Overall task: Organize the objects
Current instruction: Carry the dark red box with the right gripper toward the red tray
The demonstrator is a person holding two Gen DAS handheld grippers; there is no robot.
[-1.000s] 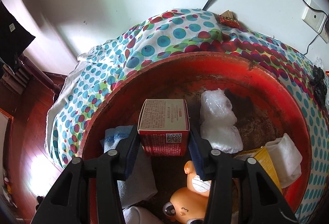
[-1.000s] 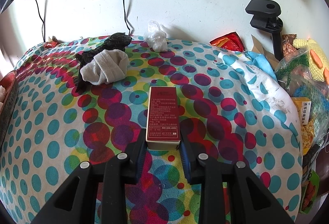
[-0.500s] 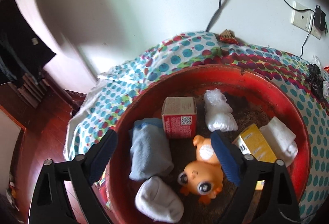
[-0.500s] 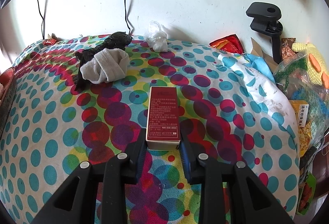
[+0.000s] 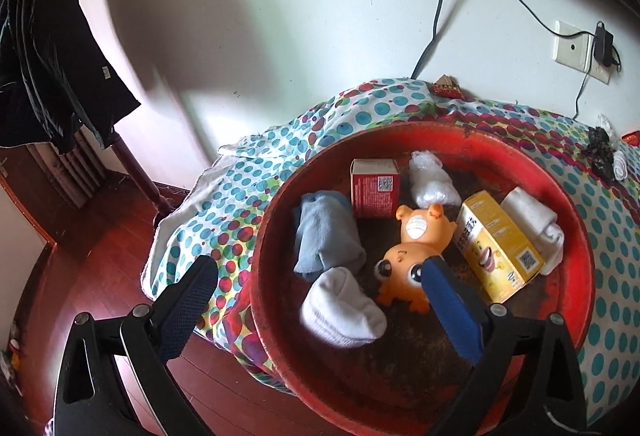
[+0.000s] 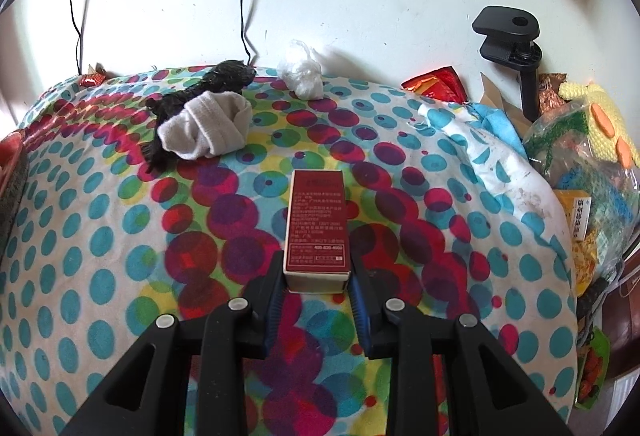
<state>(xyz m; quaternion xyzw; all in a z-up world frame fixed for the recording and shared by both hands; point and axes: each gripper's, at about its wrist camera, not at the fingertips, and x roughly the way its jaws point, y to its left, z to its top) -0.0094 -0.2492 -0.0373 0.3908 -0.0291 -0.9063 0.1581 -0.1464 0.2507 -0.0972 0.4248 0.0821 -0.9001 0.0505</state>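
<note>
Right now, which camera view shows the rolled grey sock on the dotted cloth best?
The right wrist view: the rolled grey sock lies there large and unobstructed, resting against a black bag. In the left wrist view it is only a tiny pale shape at the far right edge, too small for detail.

we note both wrist views look steeply down: left above the red basin [image 5: 420, 139], right close over the spotted surface [image 6: 120, 228]; both share its cloth.

Flat dark-red box [image 6: 316, 226] lies lengthwise on dotted cloth [image 6: 120, 236], tong-clamped.
</note>
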